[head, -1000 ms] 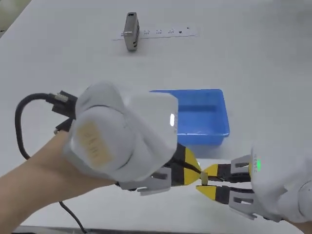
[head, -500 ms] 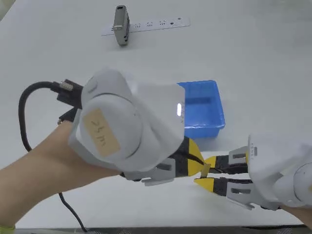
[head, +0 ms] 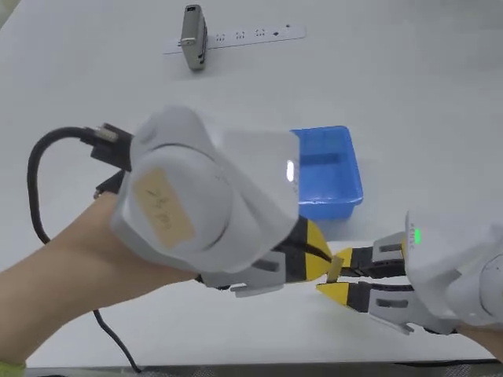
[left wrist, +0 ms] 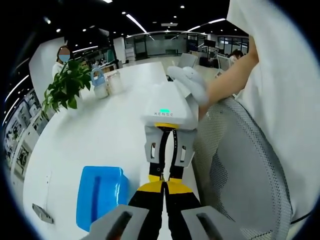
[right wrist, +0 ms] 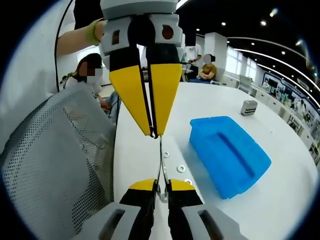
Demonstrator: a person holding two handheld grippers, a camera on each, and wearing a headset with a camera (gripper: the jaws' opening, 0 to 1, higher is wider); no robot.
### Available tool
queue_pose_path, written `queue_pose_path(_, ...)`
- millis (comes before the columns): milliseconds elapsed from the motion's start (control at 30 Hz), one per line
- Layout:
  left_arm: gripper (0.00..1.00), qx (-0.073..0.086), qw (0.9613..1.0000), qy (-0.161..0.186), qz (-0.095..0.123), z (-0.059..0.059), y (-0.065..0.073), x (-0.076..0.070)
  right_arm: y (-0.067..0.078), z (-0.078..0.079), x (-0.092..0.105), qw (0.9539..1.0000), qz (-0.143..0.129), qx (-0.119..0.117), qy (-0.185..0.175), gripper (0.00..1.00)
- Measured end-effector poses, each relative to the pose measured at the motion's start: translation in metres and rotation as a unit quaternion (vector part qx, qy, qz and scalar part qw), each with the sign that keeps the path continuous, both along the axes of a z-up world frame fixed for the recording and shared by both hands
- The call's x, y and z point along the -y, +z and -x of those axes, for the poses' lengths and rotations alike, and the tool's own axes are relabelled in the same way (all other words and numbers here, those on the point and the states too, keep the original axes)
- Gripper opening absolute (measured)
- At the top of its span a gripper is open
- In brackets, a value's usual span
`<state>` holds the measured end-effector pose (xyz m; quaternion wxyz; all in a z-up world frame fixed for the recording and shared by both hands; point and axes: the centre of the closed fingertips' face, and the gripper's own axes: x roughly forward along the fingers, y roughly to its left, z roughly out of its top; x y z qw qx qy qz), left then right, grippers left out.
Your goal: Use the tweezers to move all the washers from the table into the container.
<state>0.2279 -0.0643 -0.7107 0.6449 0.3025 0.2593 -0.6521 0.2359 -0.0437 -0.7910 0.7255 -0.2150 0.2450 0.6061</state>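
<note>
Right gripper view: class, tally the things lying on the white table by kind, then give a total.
washers clearly seen: 3
blue container: 1
grey box: 1
Total: 5

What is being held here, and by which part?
The tweezers, gripped at both ends: right gripper shut on one end, left gripper shut on the other end.

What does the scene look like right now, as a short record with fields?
tweezers: thin, held at both ends
left gripper: shut on tweezers
right gripper: shut on tweezers
container: blue, open, looks empty
washers: at least three on the table, beside container, outside it
</note>
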Motion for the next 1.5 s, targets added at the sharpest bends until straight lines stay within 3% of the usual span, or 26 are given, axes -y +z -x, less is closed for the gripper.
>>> queue_pose_path(100,0.00,-0.001,0.9998,0.008,0.017,-0.002,0.006,0.000,0.000,0.000,0.000,1.0000,0.000,-0.001,-0.001,0.05)
queue_pose_path(133,0.05,-0.008,0.9994,0.018,0.030,-0.003,0.010,0.002,0.000,0.000,-0.001,1.0000,0.000,-0.002,-0.002,0.05)
queue_pose_path(167,0.08,-0.027,0.9983,0.029,0.044,-0.002,0.014,0.003,0.000,0.000,-0.001,1.0000,0.000,-0.002,-0.002,0.05)
queue_pose_path(200,0.08,-0.032,0.9978,0.029,0.051,-0.002,0.017,0.004,0.000,0.000,-0.001,1.0000,0.000,-0.002,-0.002,0.05)
queue_pose_path(300,0.03,-0.026,0.9976,0.026,0.059,-0.005,0.022,0.005,0.000,0.000,0.000,1.0000,0.000,-0.002,-0.002,0.05)
queue_pose_path(367,0.02,-0.028,0.9978,0.022,0.056,-0.006,0.021,0.009,0.000,0.000,0.000,1.0000,0.000,-0.003,-0.002,0.05)
queue_pose_path(467,0.00,-0.022,0.9994,0.007,0.025,-0.005,0.011,0.006,0.000,0.000,-0.001,1.0000,0.000,-0.003,-0.002,0.05)
queue_pose_path(533,0.00,-0.022,0.9996,0.004,0.020,-0.006,0.009,0.008,0.000,0.000,0.000,1.0000,0.000,-0.003,-0.003,0.05)
queue_pose_path(800,0.00,-0.030,0.9989,0.004,0.037,-0.008,0.018,0.010,0.001,0.001,0.000,1.0000,-0.004,-0.008,-0.004,0.05)
queue_pose_path(900,0.00,-0.027,0.9991,0.005,0.033,-0.009,0.016,0.009,0.000,0.002,0.000,1.0000,-0.002,-0.009,-0.002,0.05)
queue_pose_path(1100,0.01,-0.038,0.9989,0.003,0.027,-0.005,0.012,0.007,-0.001,0.002,-0.001,1.0000,-0.001,-0.008,0.000,0.05)
queue_pose_path(1233,0.06,-0.049,0.9984,0.000,0.027,-0.001,0.011,0.008,-0.002,0.003,-0.001,1.0000,-0.001,-0.008,0.003,0.05)
queue_pose_path(1500,0.00,-0.046,0.9988,-0.003,0.018,0.001,0.006,0.011,-0.002,0.004,-0.001,1.0000,-0.001,-0.009,0.004,0.05)
